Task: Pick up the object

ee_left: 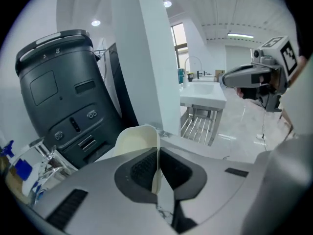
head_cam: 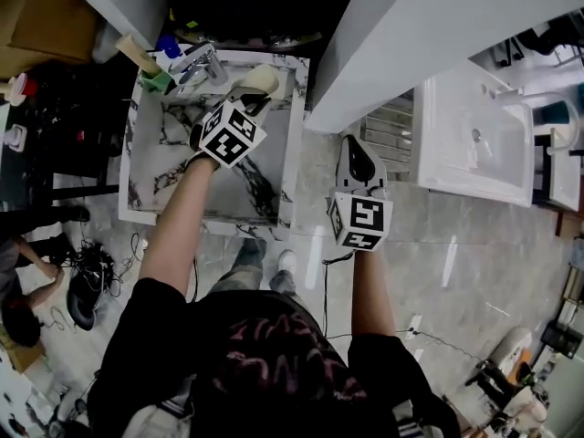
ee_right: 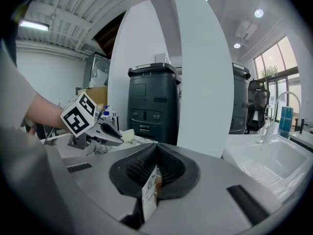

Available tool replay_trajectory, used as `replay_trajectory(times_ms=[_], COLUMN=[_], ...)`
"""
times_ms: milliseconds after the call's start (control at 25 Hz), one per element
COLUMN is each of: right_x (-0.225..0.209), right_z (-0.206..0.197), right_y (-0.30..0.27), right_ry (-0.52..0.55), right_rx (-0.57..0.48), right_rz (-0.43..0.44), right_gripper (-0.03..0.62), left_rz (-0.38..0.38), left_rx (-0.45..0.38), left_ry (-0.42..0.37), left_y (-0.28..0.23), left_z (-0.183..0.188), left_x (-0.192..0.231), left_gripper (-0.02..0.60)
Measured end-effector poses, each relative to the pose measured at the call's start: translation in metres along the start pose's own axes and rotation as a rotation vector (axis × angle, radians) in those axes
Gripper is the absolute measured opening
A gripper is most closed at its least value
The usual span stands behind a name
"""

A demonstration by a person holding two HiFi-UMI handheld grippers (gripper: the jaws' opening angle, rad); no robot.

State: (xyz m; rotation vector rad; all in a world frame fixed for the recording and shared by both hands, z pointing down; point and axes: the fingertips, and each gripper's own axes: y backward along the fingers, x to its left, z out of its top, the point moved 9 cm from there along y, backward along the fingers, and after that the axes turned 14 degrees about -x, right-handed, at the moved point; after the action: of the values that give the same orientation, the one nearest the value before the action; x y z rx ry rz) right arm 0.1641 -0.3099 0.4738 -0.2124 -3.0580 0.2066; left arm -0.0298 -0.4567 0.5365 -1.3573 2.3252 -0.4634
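Left gripper point(ee_left: 157, 153): I see it clamped on the cream cup point(ee_left: 134, 141) rim, over the marble sink point(head_cam: 294, 153).
Right gripper point(ee_right: 156, 150): jaws together, beside that sink.

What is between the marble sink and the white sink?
In the head view, a white wall juts out between the marble sink and the white sink, with a metal rack at its foot and the right gripper over the floor.
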Motion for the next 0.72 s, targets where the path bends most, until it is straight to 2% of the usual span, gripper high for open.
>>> replay_trajectory(times_ms=[240, 720], right_x=[0.007, 0.012], right_z=[0.019, 0.062], right_y=[0.009, 0.043], right_ry=[0.006, 0.047], right_rx=[-0.044, -0.121], right_rz=[0.017, 0.042], right_gripper=[0.015, 0.015], left_rz=[0.102, 0.244], left_rx=[-0.143, -0.329], left_ry=[0.070, 0.129], left_y=[0.032, 0.106], left_z=[0.024, 0.071], left_x=[-0.019, -0.062], left_gripper=[0.031, 0.029])
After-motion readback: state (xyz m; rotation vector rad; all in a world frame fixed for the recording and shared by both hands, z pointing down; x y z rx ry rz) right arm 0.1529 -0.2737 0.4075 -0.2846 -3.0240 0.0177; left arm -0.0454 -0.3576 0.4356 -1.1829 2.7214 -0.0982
